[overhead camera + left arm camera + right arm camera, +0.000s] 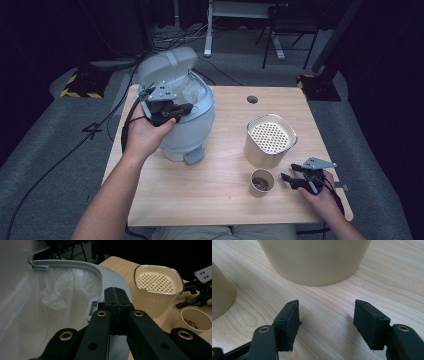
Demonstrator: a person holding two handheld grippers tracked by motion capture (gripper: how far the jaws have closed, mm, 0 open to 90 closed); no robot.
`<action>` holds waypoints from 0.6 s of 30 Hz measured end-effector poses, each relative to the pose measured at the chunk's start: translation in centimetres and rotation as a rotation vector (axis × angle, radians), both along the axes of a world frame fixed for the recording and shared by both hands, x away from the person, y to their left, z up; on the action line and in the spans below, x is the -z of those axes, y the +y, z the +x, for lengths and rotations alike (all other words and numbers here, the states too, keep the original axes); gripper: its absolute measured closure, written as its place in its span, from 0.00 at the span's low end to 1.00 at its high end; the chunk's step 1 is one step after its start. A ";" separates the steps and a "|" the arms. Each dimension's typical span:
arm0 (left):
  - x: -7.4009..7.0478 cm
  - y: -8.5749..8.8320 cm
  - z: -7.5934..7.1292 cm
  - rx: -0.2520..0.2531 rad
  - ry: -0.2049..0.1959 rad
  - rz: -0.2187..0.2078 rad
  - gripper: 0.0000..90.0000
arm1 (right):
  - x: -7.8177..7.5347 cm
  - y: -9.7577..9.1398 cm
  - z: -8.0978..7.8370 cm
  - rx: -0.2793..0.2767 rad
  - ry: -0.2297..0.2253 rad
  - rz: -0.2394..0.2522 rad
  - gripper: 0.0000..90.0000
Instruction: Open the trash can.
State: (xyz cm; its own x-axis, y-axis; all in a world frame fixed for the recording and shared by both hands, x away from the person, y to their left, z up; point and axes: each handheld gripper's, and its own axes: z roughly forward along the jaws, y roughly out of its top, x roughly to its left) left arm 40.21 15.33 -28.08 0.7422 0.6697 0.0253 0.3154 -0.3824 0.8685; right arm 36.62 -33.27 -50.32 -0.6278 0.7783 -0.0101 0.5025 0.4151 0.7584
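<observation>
A pale grey bin (192,131) stands at the table's left, its lid (167,65) tipped up and back. A clear plastic liner (62,287) hangs inside its rim (75,265). My left gripper (186,109) hovers at the bin's near rim, and its pads (115,293) are pressed together with nothing between them. A cream canister (270,140) with a perforated top stands right of centre. A paper cup (262,182) with brownish scraps inside sits just in front of it. My right gripper (325,322) rests low on the table, open and empty, facing the canister (314,260), with the cup (219,297) to its left.
The wooden table (220,200) has a round cable hole (252,99) at its far edge. Cables trail over the grey floor at the left, and chair and desk legs stand beyond the table. Bare wood lies between the bin and the canister.
</observation>
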 end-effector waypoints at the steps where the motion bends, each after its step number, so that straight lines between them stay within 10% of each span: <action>1: 0.0 0.0 0.0 0.000 0.000 0.000 1.00 | 0.0 0.0 0.0 0.000 0.000 0.000 0.42; 7: 0.0 0.2 -0.1 0.011 0.011 -0.025 0.98 | 0.0 0.0 0.0 0.000 0.001 0.000 0.42; 10: 0.2 0.3 -0.3 0.020 0.009 -0.074 0.69 | 0.0 0.0 0.0 0.002 0.002 -0.001 0.42; 18: 0.8 0.4 -2.6 0.135 -0.021 -0.135 0.50 | 0.0 0.0 0.0 0.001 0.002 -0.001 0.42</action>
